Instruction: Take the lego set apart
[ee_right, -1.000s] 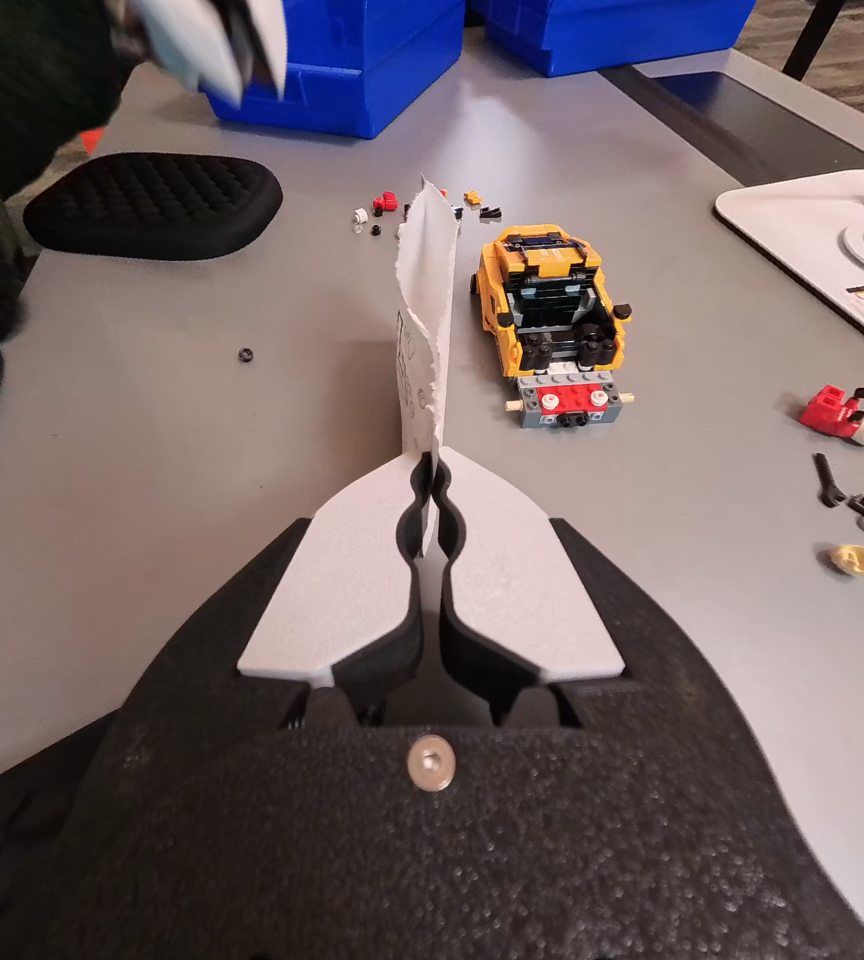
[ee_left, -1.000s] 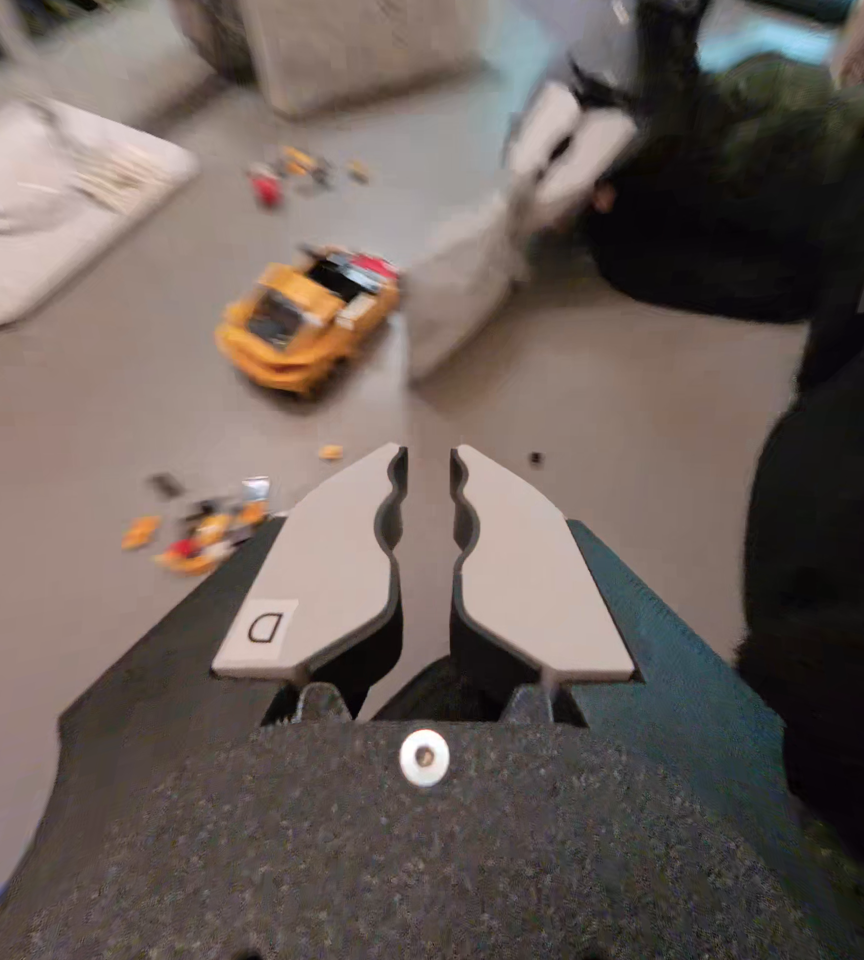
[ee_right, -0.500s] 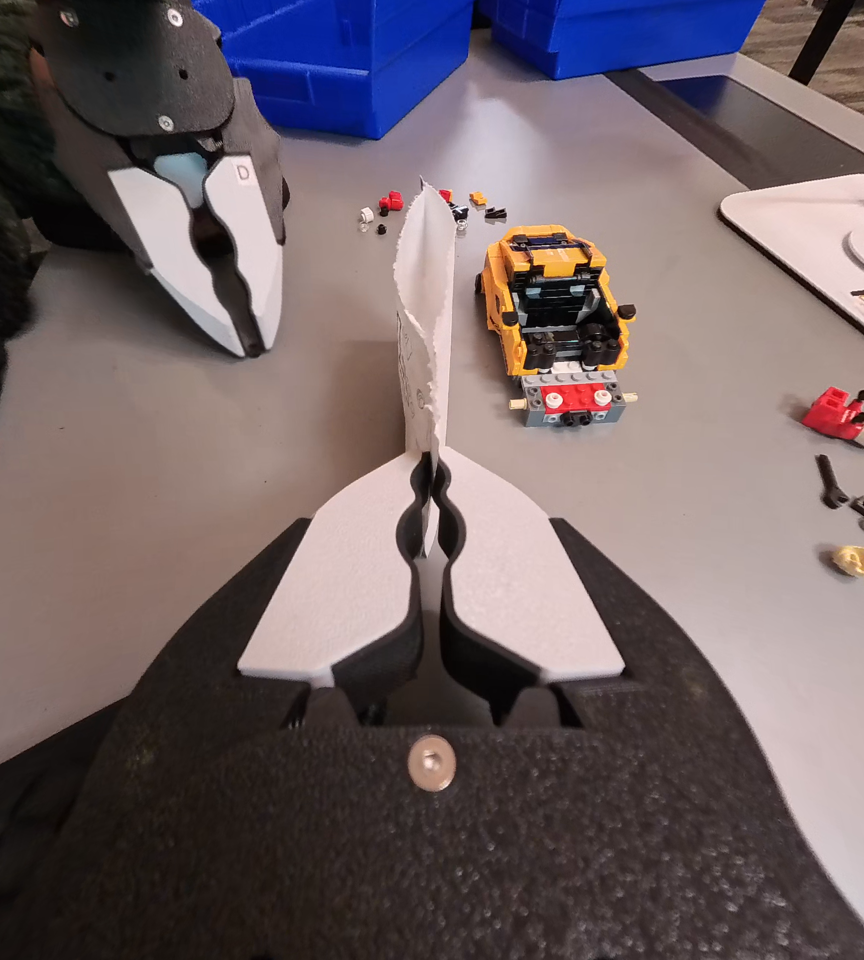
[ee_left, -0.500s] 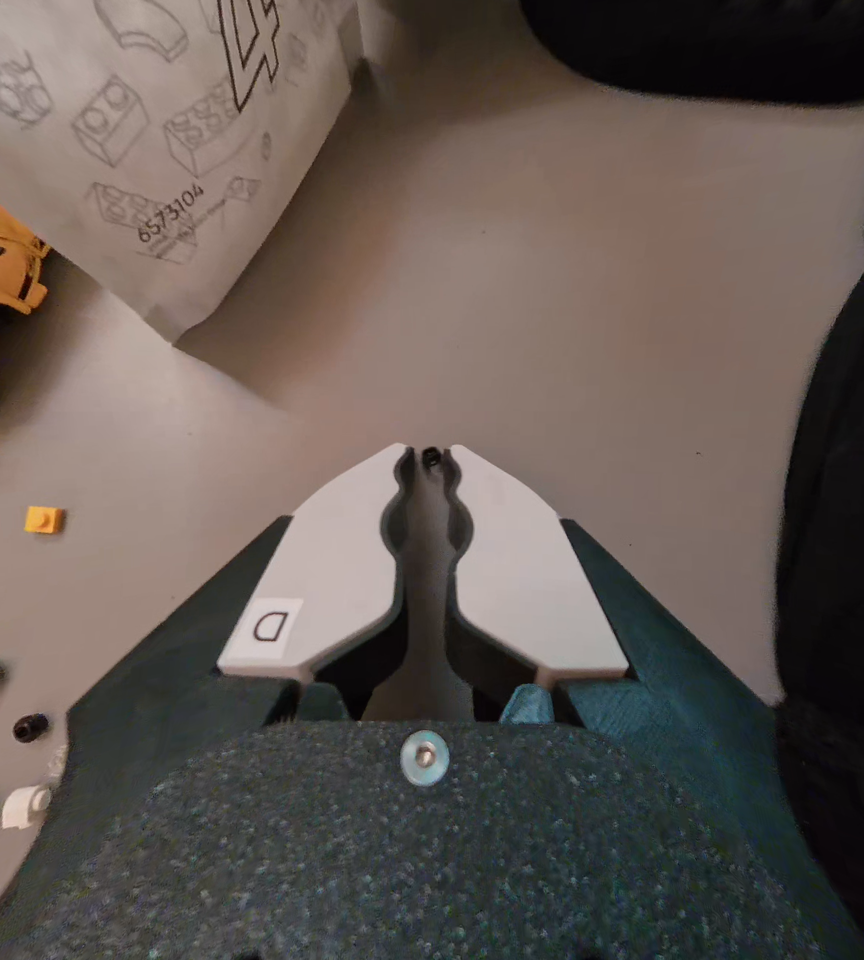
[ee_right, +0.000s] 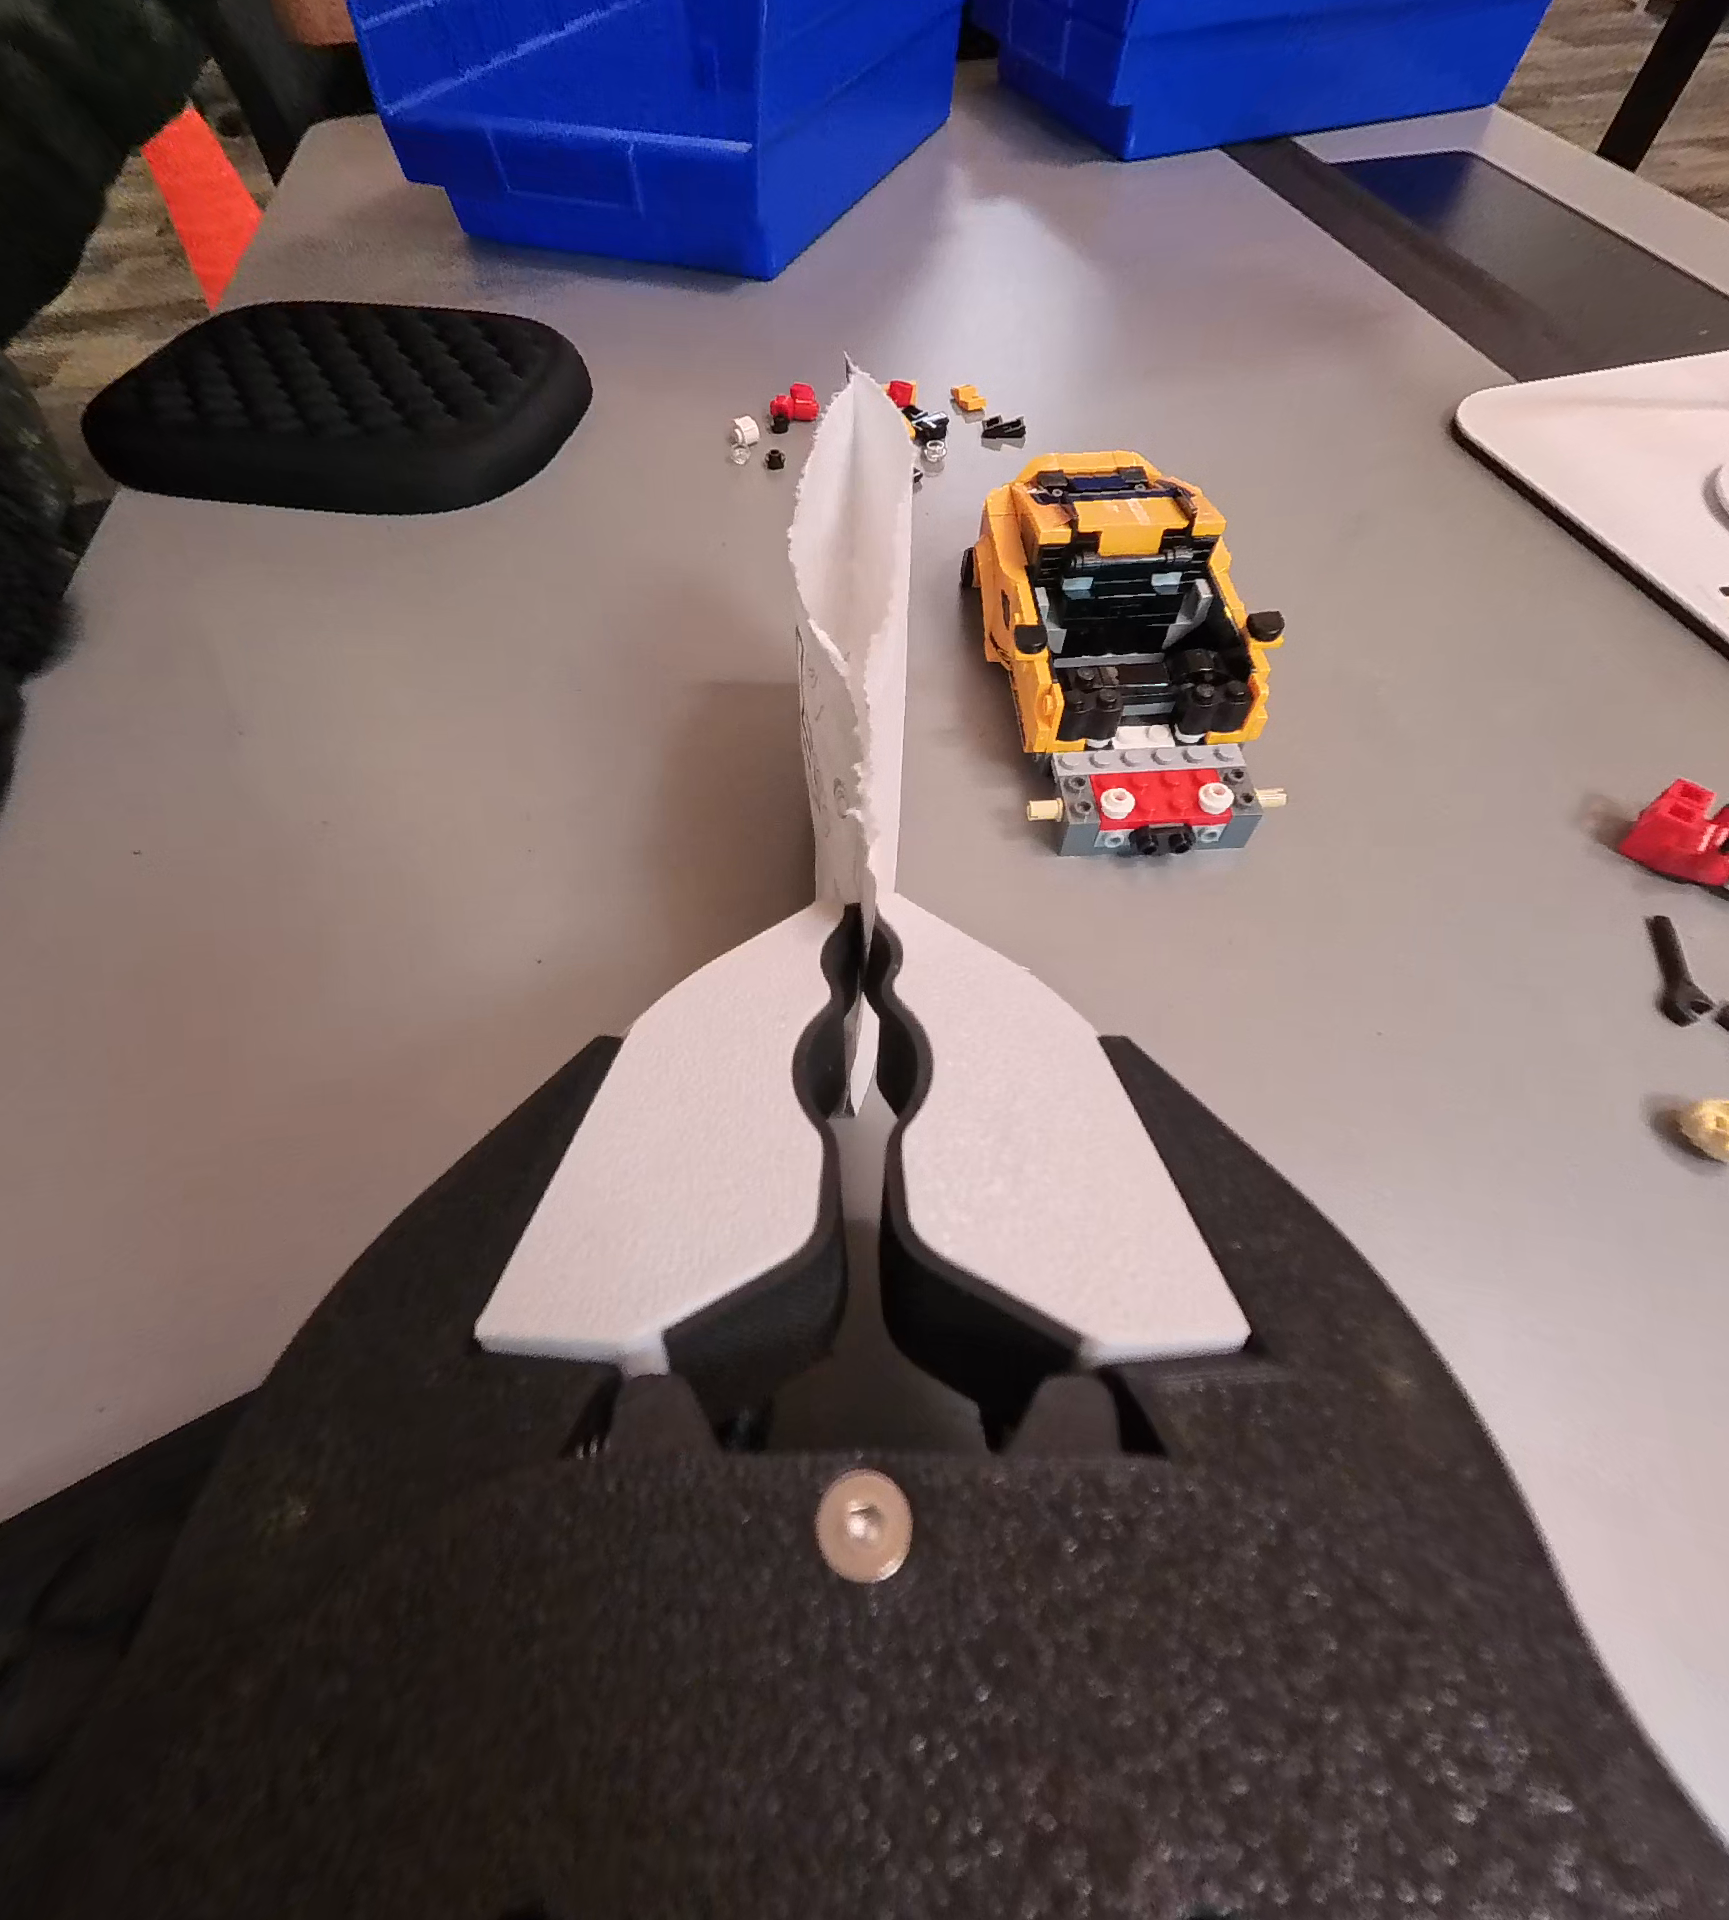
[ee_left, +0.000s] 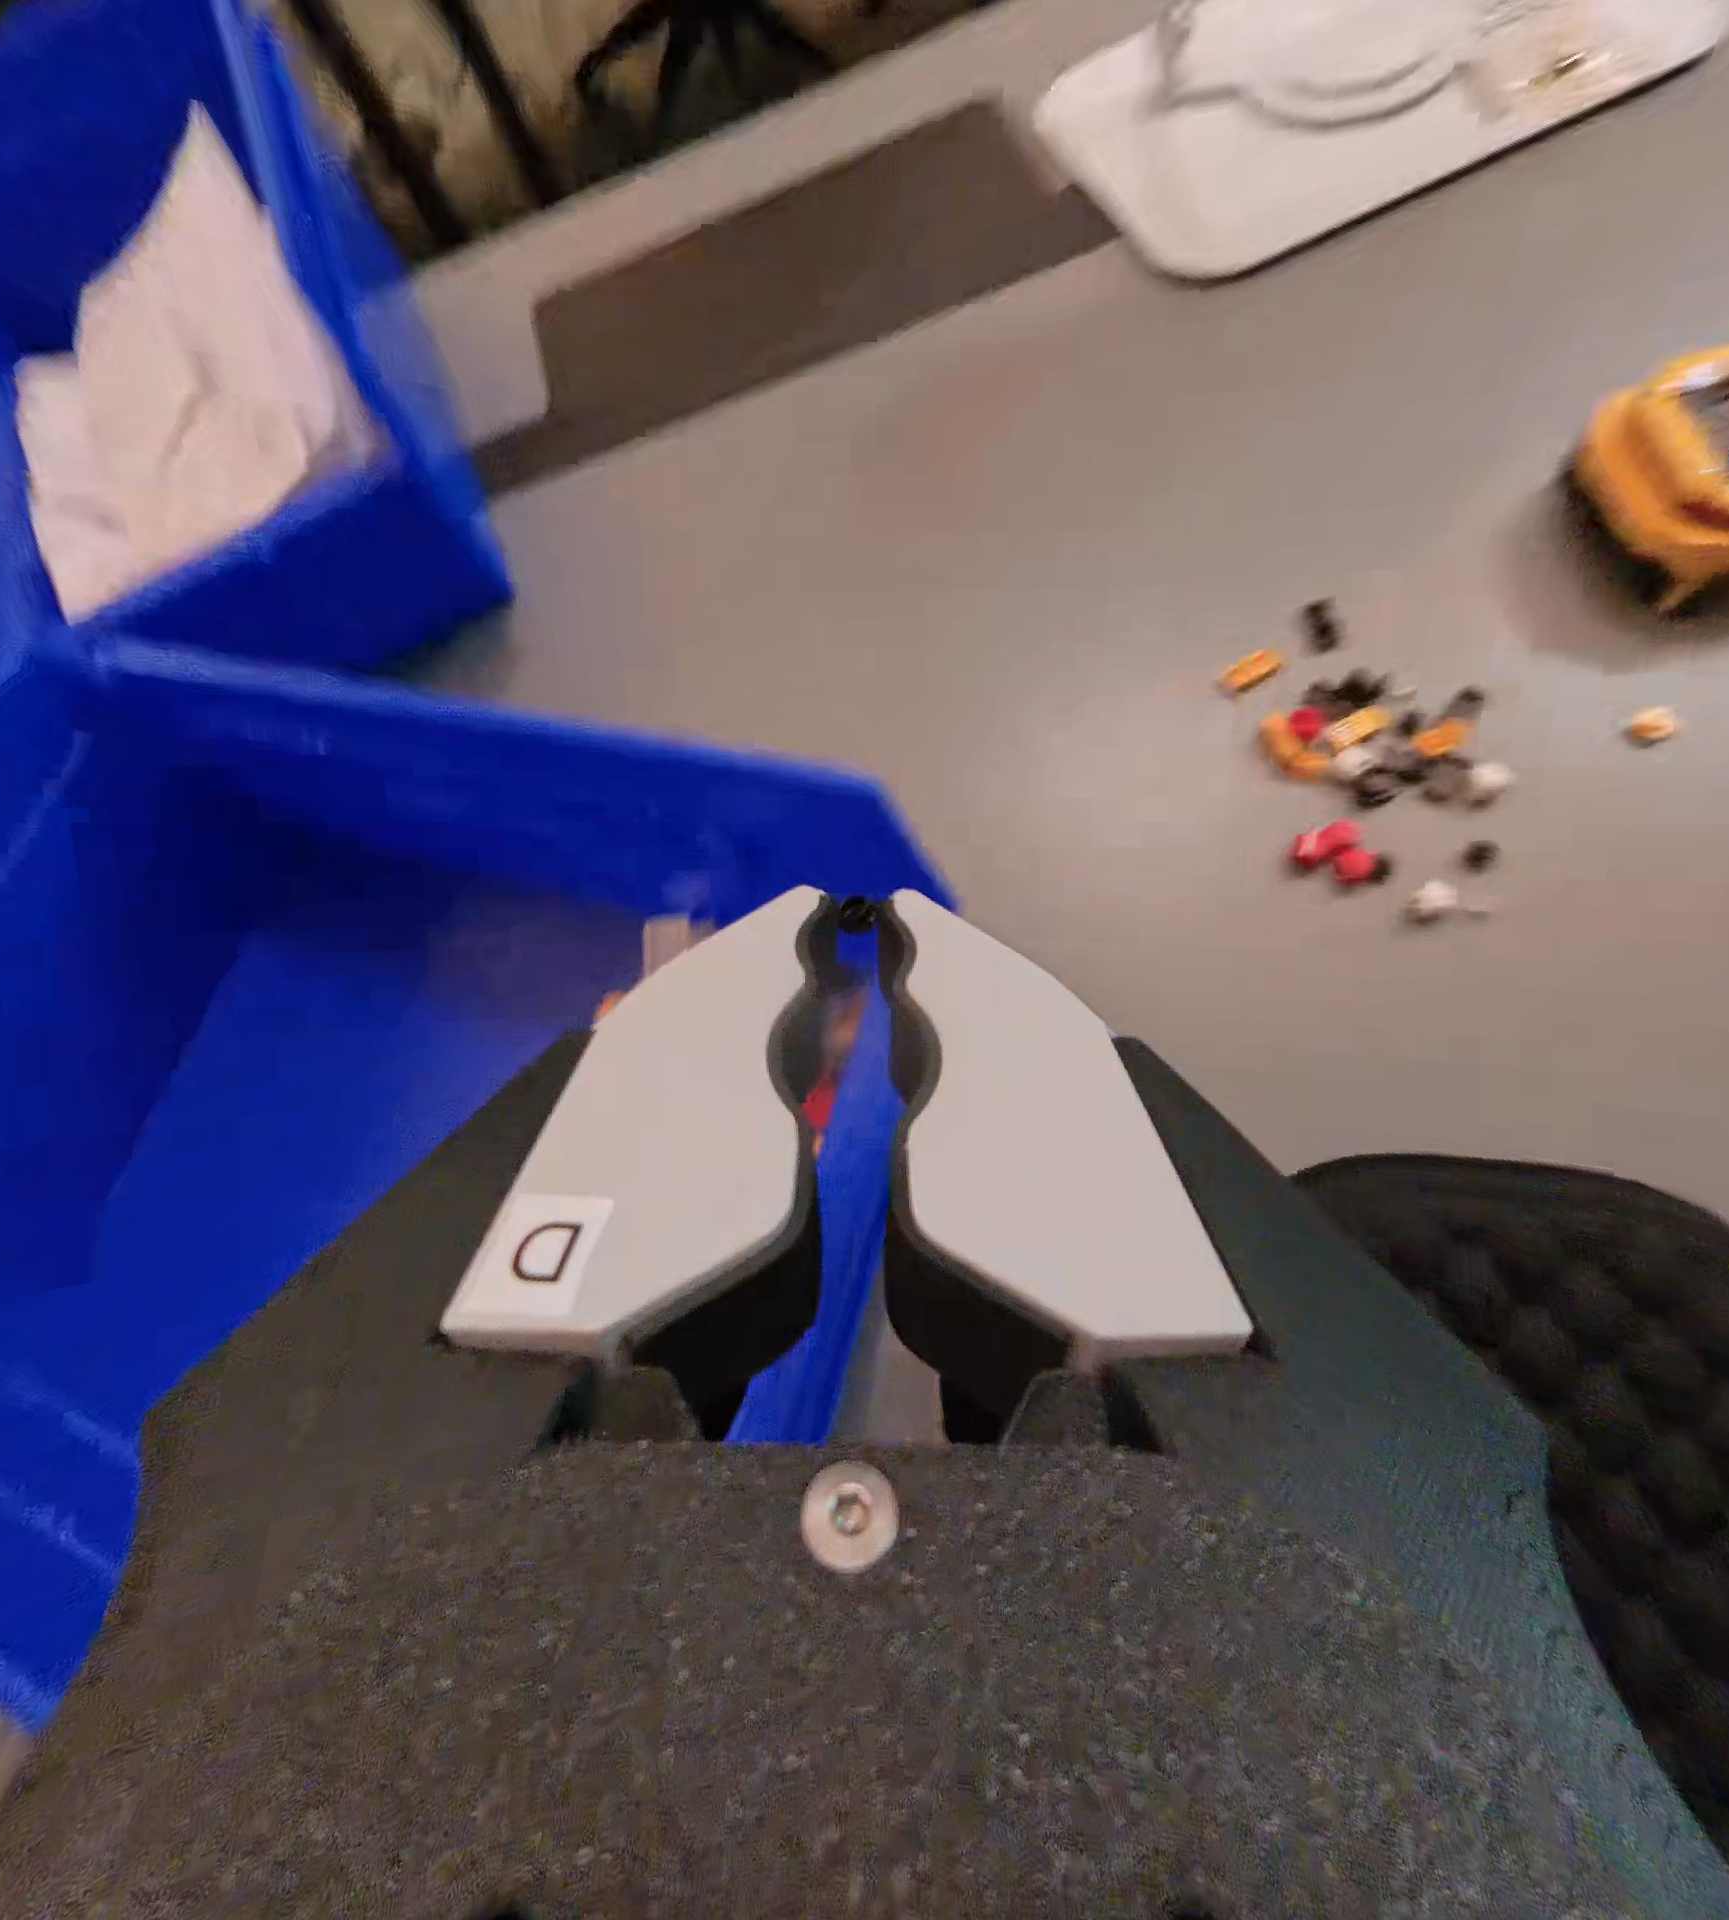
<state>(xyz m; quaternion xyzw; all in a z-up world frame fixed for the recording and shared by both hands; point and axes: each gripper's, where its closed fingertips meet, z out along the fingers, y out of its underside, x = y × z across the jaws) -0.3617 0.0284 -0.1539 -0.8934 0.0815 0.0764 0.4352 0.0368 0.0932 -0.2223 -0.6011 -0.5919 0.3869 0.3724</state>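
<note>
**Inspector:** Left gripper: fingers nearly closed, pinching a tiny black stud at the very tips. It sits over the near corner of the blue bin. View is blurred.

**Assistant:** And the right?

**Inspector:** Right gripper: closed on a white paper bag, which stands upright from its tips. The car rests on the table just right of the bag, partly stripped, rear chassis exposed. Loose parts lie beyond it; more at far right.

**Assistant:** Advice for the drop?

**Inspector:** In my judgement, carry the stud clear inside the bin wall before parting the fingers; over the rim, a piece this small may bounce out. Open only slightly, low over the bin. Keep the bag steady meanwhile.
</note>
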